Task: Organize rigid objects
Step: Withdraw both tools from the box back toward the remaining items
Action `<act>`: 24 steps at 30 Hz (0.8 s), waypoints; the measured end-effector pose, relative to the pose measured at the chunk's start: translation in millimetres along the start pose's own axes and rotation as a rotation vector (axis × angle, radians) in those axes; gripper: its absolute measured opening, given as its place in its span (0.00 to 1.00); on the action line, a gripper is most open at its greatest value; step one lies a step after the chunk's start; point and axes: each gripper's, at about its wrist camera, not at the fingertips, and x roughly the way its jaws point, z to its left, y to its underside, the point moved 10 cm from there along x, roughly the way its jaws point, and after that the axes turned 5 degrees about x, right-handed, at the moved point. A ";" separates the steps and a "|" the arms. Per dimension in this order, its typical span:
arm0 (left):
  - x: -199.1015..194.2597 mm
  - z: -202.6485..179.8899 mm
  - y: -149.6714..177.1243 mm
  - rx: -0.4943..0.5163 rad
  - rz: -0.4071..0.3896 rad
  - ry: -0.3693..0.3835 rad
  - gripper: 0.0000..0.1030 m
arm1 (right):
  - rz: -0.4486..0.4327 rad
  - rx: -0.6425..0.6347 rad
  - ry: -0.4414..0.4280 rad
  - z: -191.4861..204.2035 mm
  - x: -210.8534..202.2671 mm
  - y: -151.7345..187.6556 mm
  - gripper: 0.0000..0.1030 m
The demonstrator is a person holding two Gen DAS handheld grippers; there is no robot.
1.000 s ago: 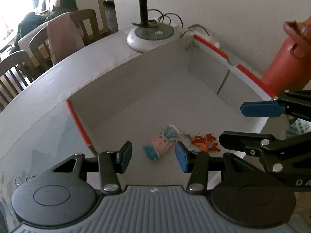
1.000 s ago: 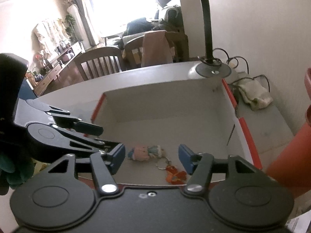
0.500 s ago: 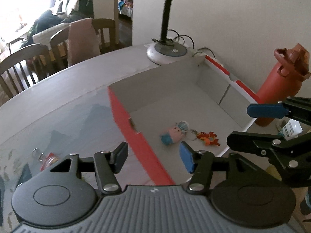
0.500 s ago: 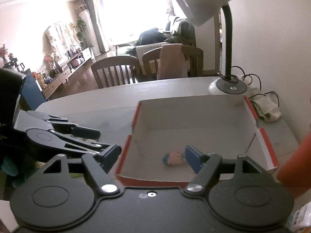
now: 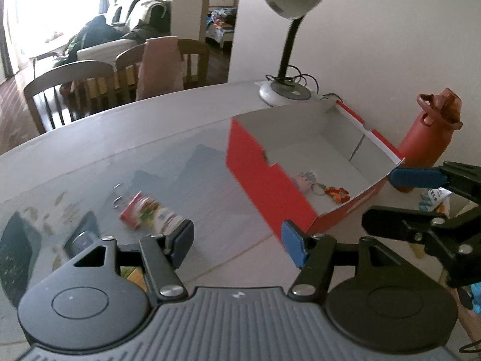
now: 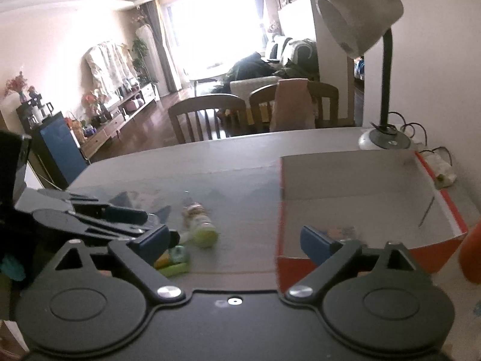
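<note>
A pale dining table (image 5: 126, 138) fills the lower half of both views, with wooden chairs (image 6: 207, 114) and a bright living-room window behind it; a gooseneck desk lamp (image 5: 288, 9) stands at the table's far edge in the upper right, its cords trailing beside the base; a red bottle (image 5: 427, 138) stands at right, just beyond an open red box (image 5: 264, 180) with a white inside. In the left wrist view the box sits right of centre; a pink figure (image 5: 303, 180) and an orange keychain (image 5: 338, 193) lie side by side on its floor near the front wall. The left gripper (image 5: 237, 243) hovers above bare tabletop with its blue-padded jaws spread wide and nothing between them; a small jar (image 5: 159, 215) lying on its side rests on the table at centre left, just beyond the left pad, with a key ring (image 5: 117, 198) near it. The right gripper (image 6: 240, 240) is likewise spread and empty; in its view the jar (image 6: 201, 225) lies left of centre, a green and yellow packet (image 6: 173, 260) sits beside the left pad, and the box's front corner stands just beyond the right pad; the left gripper's dark fingers reach in from the left edge.
</note>
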 end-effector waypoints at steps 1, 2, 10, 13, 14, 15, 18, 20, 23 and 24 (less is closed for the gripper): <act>-5.3 4.4 4.4 -0.003 -0.003 -0.001 0.63 | -0.005 0.003 -0.003 6.1 -0.4 0.6 0.94; -10.5 9.1 8.6 -0.006 -0.007 -0.003 0.66 | -0.007 0.004 -0.007 11.6 -1.0 1.5 0.94; -43.5 41.6 35.4 -0.025 -0.032 -0.018 0.72 | -0.009 0.009 -0.031 52.6 2.3 13.5 0.96; -53.1 51.4 44.2 -0.038 -0.045 -0.023 0.79 | 0.000 0.002 -0.034 65.8 4.6 19.6 0.96; -56.1 55.3 47.1 -0.044 -0.047 -0.022 0.81 | 0.002 -0.003 -0.032 70.5 5.1 21.5 0.96; -59.1 58.7 49.5 -0.049 -0.053 -0.020 0.81 | 0.005 -0.009 -0.032 74.7 6.6 23.1 0.96; -66.0 70.1 58.0 -0.049 -0.057 -0.028 0.81 | 0.021 -0.018 -0.036 87.2 10.8 29.1 0.96; -70.6 78.2 64.6 -0.050 -0.060 -0.033 0.82 | 0.028 -0.024 -0.043 94.7 13.4 32.6 0.96; -74.2 89.5 72.2 -0.070 -0.065 -0.024 0.82 | 0.043 -0.034 -0.042 105.7 17.6 37.8 0.96; -74.9 93.7 74.8 -0.076 -0.066 -0.025 0.83 | 0.047 -0.035 -0.045 108.4 19.7 38.7 0.96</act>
